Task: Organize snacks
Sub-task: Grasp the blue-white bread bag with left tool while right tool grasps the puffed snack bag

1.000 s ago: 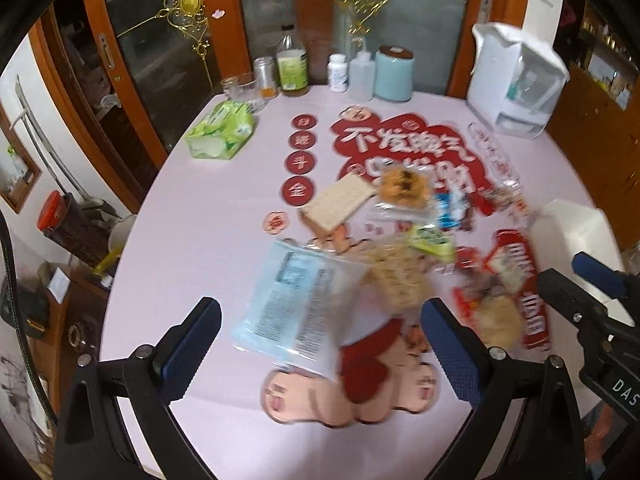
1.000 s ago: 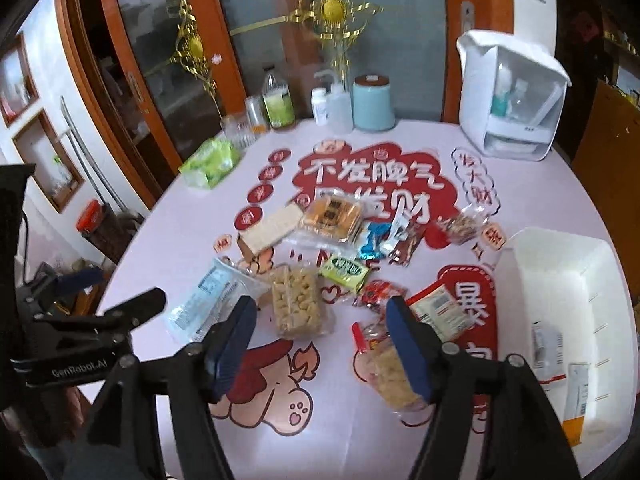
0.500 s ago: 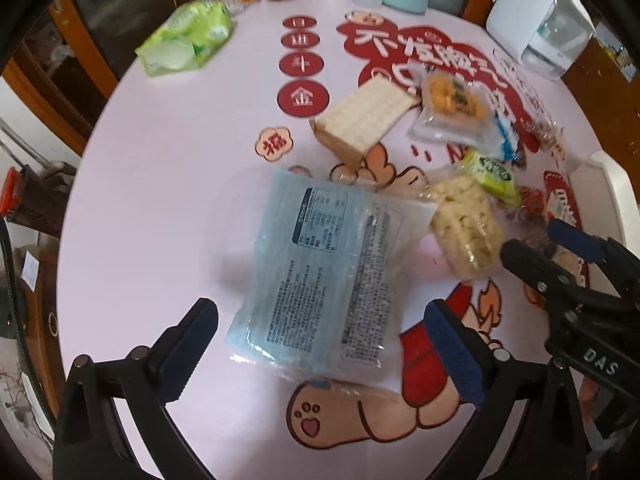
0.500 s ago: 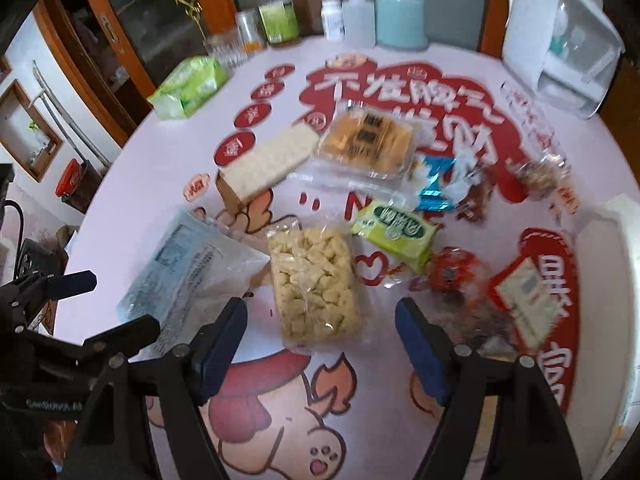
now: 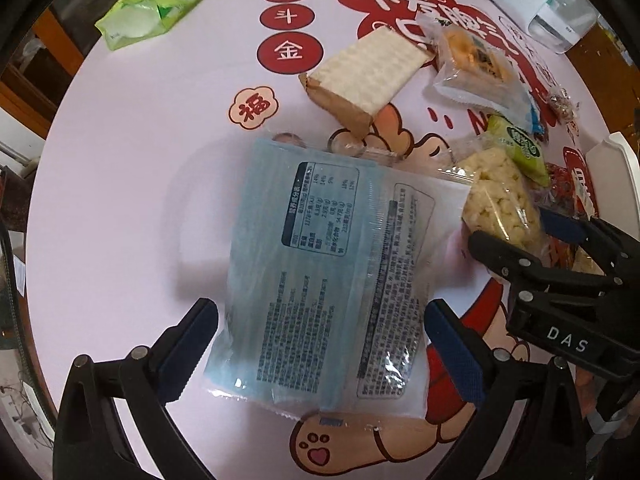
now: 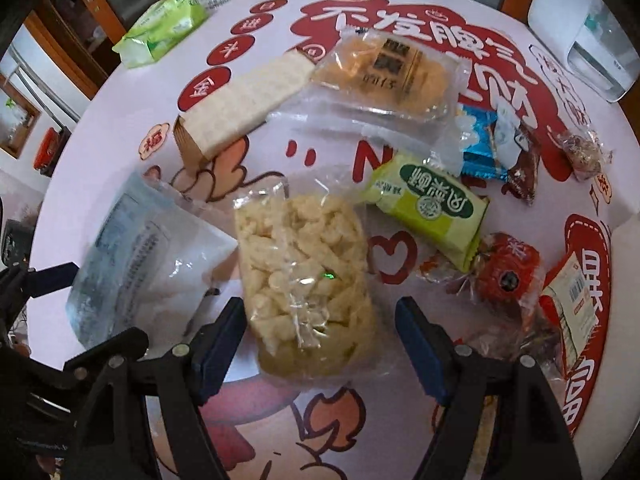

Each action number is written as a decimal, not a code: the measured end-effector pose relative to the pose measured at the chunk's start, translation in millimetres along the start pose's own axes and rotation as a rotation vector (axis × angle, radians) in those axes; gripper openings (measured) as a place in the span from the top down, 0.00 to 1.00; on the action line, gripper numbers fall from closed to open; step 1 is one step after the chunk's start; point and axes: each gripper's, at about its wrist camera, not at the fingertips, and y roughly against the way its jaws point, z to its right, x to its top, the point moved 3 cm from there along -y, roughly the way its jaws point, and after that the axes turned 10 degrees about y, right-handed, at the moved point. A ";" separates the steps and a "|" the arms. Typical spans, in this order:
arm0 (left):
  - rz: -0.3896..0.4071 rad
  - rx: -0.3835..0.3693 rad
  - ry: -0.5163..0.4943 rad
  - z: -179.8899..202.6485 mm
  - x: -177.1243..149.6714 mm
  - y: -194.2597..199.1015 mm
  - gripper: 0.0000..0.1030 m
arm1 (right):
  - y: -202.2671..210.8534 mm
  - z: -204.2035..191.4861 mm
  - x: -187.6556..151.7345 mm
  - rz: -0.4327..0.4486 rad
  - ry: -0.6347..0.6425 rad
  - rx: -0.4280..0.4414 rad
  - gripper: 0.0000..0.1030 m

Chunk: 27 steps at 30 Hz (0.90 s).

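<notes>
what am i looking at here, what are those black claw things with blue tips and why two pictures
No robot: a person holds a two-finger gripper in each hand, each with a camera looking along its fingers. One picture is from the left gripper, open over a pale blue packet. The other is from the right gripper, open around a clear bag of puffed snacks. Neither holds anything. More snacks lie around on the pink printed table, including a cracker pack and a green packet.
</notes>
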 end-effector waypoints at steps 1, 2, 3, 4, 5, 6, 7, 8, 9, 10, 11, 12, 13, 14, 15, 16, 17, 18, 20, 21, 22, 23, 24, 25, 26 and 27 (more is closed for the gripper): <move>-0.003 0.000 -0.002 -0.2 1.1 -1.8 0.01 | -0.8 -1.1 0.2 -0.005 0.007 -0.007 0.25; -0.004 -0.007 -0.005 0.5 1.9 -3.3 0.01 | -1.6 -2.3 0.5 -0.008 0.014 -0.013 0.25; -0.006 -0.010 -0.008 1.1 2.7 -4.0 0.01 | -2.6 -2.6 0.3 -0.013 0.017 -0.026 0.25; -0.007 -0.008 -0.014 1.7 3.4 -5.2 0.01 | -3.4 -2.9 0.2 -0.014 0.020 -0.033 0.25; -0.006 -0.008 -0.018 2.0 3.5 -6.0 0.01 | -4.1 -3.4 0.6 -0.015 0.022 -0.036 0.25; -0.007 -0.008 -0.021 2.4 4.4 -6.7 0.01 | -4.9 -4.0 1.2 -0.016 0.022 -0.037 0.25; -0.008 -0.011 -0.022 2.1 4.3 -7.1 0.01 | -5.2 -3.7 1.3 -0.019 0.025 -0.038 0.25; -0.008 -0.015 -0.021 1.2 4.1 -7.3 0.01 | -5.1 -2.3 1.2 -0.021 0.034 -0.042 0.25; -0.009 -0.011 -0.025 1.9 3.8 -6.8 0.01 | -5.1 -2.4 1.2 -0.021 0.047 -0.047 0.25; -0.013 -0.007 -0.031 2.6 3.6 -7.8 0.01 | -5.3 -2.2 1.5 -0.023 0.047 -0.042 0.24; -0.018 -0.004 -0.037 2.9 3.2 -9.3 0.01 | -5.5 -3.4 2.0 -0.025 0.053 -0.042 0.24; -0.025 0.003 -0.045 3.9 4.0 -10.7 0.01 | -5.3 -5.5 2.2 -0.026 0.060 -0.043 0.24; -0.029 0.005 -0.048 4.9 4.8 -12.3 0.00 | -4.8 -5.1 1.9 -0.030 0.058 -0.040 0.24; -0.032 0.007 -0.050 4.7 4.8 -14.1 0.00 | -4.7 -6.0 1.3 -0.034 0.058 -0.040 0.25; -0.034 0.010 -0.053 4.3 4.8 -15.0 0.00 | -3.1 -5.8 -0.2 -0.033 0.063 -0.041 0.28; -0.038 0.017 -0.061 3.7 2.5 -16.3 0.00 | -2.3 -6.3 -0.6 -0.027 0.067 -0.040 0.37; -0.041 0.026 -0.070 4.5 2.0 -18.0 0.00 | -0.6 -6.7 -2.7 -0.024 0.070 -0.037 0.40; -0.043 0.038 -0.081 5.9 1.6 -20.0 0.00 | 0.4 -6.3 -5.5 -0.024 0.068 -0.029 0.41; -0.043 0.058 -0.098 11.0 0.6 -22.9 0.00 | 2.2 -4.4 -10.8 -0.021 0.060 -0.014 0.42; -0.041 0.069 -0.107 13.7 0.0 -24.0 0.00 | 2.7 -3.1 -13.0 -0.016 0.060 -0.003 0.42; -0.041 0.077 -0.111 15.9 0.1 -24.9 0.00 | 3.7 -1.2 -15.3 -0.017 0.056 0.002 0.42; -0.042 0.083 -0.114 17.1 -0.4 -25.8 0.00 | 4.7 0.7 -17.3 -0.018 0.049 0.007 0.42; -0.043 0.088 -0.114 17.9 -0.2 -26.5 0.00 | 5.5 2.1 -19.3 -0.020 0.039 0.016 0.42; -0.046 0.089 -0.112 17.4 0.2 -26.5 0.00 | 7.2 3.5 -22.2 -0.020 0.031 0.025 0.42; -0.051 0.090 -0.109 17.3 1.1 -26.9 0.00 | 9.0 4.4 -24.1 -0.019 0.024 0.032 0.43; -0.053 0.090 -0.108 17.4 1.6 -27.1 0.00 | 10.0 5.1 -26.2 -0.019 0.019 0.033 0.43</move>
